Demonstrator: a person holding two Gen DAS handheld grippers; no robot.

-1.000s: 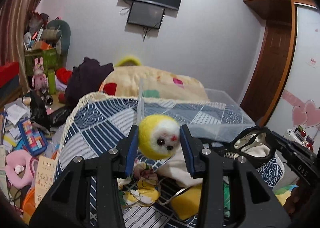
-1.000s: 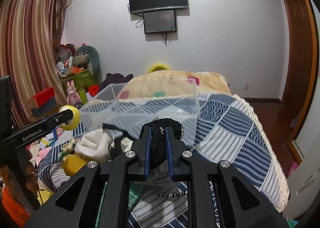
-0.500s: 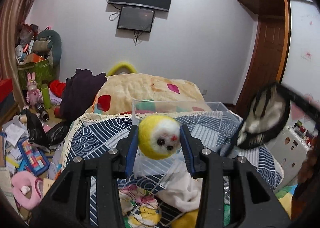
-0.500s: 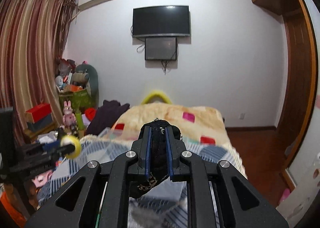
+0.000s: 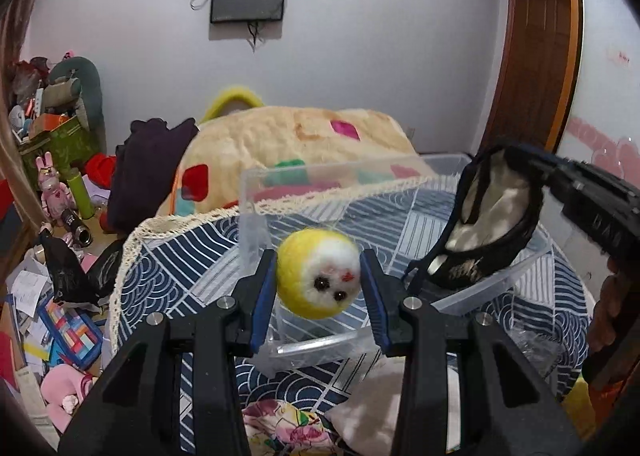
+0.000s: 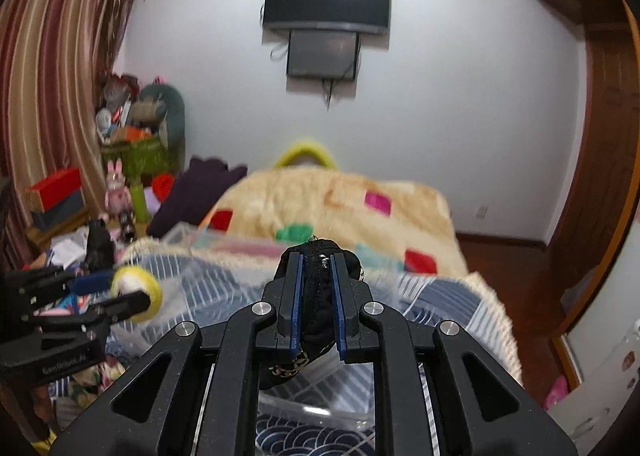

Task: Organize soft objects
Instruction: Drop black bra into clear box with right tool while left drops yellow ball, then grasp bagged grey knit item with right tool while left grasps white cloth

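My left gripper (image 5: 319, 280) is shut on a yellow and white plush ball (image 5: 319, 279) with a small face, held above the near end of a clear plastic bin (image 5: 256, 184) on the bed. My right gripper (image 6: 315, 288) is shut on a black soft pouch (image 6: 320, 308) with a pale lining and a chain. In the left wrist view the pouch (image 5: 486, 224) hangs over the bin's right side. The ball also shows in the right wrist view (image 6: 138, 288), at the left.
The bin stands on a blue patterned quilt (image 5: 172, 268) with a lace edge. A cream blanket (image 5: 288, 136) with coloured patches lies behind it. A white cloth (image 5: 372, 412) and a floral item (image 5: 288, 428) lie in front. Clutter covers the floor at left (image 5: 48, 304).
Both grippers have risen from the pile at the near end of the bed and moved forward over the bin. The right one has lifted the pouch up. Both grips are unchanged.
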